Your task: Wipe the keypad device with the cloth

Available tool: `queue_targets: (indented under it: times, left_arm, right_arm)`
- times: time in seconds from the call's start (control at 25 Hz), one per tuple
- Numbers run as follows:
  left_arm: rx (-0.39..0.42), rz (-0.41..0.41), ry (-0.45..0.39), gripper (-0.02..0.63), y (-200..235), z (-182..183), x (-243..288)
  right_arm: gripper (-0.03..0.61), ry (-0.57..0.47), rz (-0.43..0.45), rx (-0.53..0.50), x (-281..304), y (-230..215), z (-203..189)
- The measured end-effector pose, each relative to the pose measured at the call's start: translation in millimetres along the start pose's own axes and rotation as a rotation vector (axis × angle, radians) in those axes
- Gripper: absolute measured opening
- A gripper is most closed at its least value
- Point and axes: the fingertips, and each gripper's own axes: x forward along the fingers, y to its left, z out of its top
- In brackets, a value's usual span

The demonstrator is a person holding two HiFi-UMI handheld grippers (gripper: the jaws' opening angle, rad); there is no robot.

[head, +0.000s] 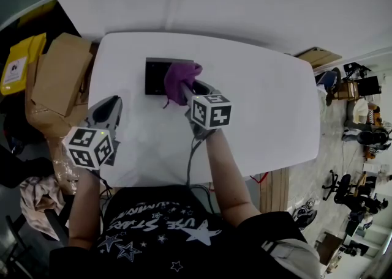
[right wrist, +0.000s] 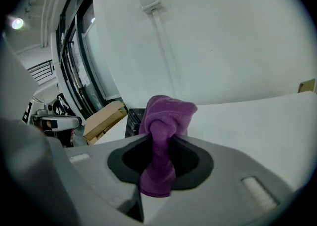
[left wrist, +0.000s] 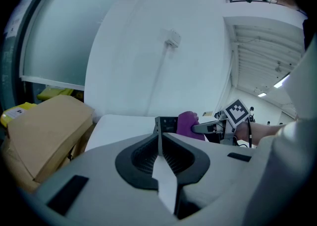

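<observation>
The right gripper (head: 183,90) is pinching the purple cloth (head: 181,74) tight between its jaws; the cloth is lying over the right end of the dark keypad device (head: 155,76), near the far side of the white table (head: 269,106); the left gripper (head: 112,105) is hanging well apart, jaws pressed together on nothing; I am guessing the wiping is only just starting; the bare left part is waiting for the cloth.

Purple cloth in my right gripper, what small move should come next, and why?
Probably sweep the right gripper leftwards, dragging the purple cloth across the flat black keypad device: the cloth is clamped and sits only over the device's right edge.
</observation>
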Motion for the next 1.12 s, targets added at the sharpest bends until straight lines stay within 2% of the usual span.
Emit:
queue_targets:
  times: [0.52, 1.12]
  left_arm:
    - [0.022, -0.041, -0.01, 0.031, -17.6, 2.4, -9.7]
    - [0.033, -0.084, -0.052, 0.031, -29.4, -2.8, -57.8]
  right_arm:
    - [0.1, -0.023, -0.089, 0.043, -35.8, -22.8, -13.6]
    - [0.1, -0.071, -0.138, 0.039, -83.7, 12.4, -25.7]
